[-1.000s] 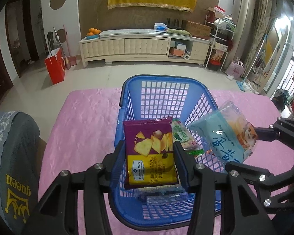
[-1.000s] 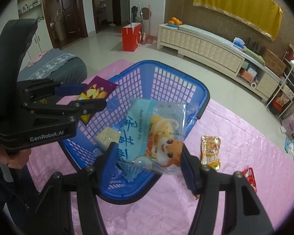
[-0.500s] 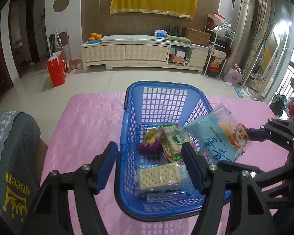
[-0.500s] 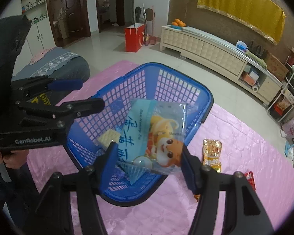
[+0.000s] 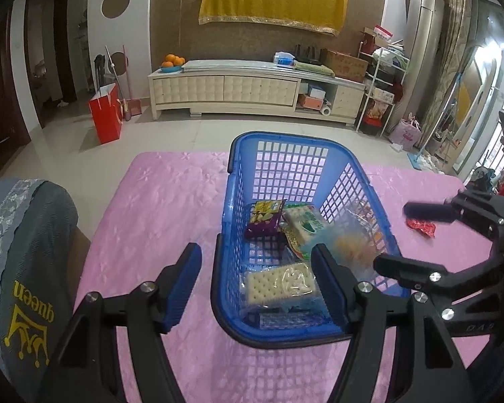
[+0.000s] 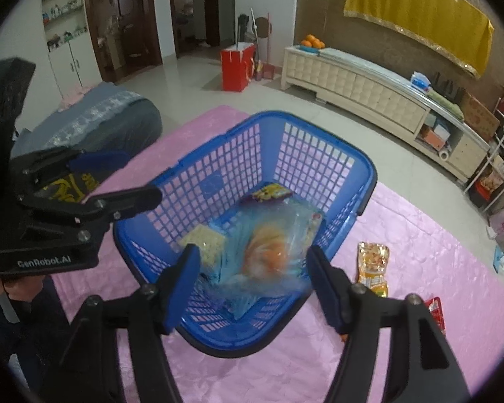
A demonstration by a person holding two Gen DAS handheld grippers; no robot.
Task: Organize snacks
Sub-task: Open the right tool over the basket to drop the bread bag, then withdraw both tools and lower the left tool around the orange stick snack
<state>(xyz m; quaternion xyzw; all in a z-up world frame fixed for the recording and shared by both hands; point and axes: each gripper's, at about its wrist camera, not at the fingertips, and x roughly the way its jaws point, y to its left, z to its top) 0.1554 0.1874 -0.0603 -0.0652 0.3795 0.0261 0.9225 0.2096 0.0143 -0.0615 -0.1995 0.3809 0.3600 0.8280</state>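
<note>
A blue plastic basket stands on the pink tablecloth. In it lie a purple chip bag, a cracker pack and a green-white pack. A light blue snack bag, blurred by motion, is in the basket in front of my right gripper. My right gripper is open and empty just above the basket's near rim. My left gripper is open and empty over the basket's near end.
An orange-yellow packet and a red packet lie on the cloth right of the basket. A grey cushion sits at the left table edge. A cabinet and a red bag stand on the floor beyond.
My left gripper opened and the purple chip bag fell into the basket. Then my right gripper opened and the light blue bag dropped into the basket.
</note>
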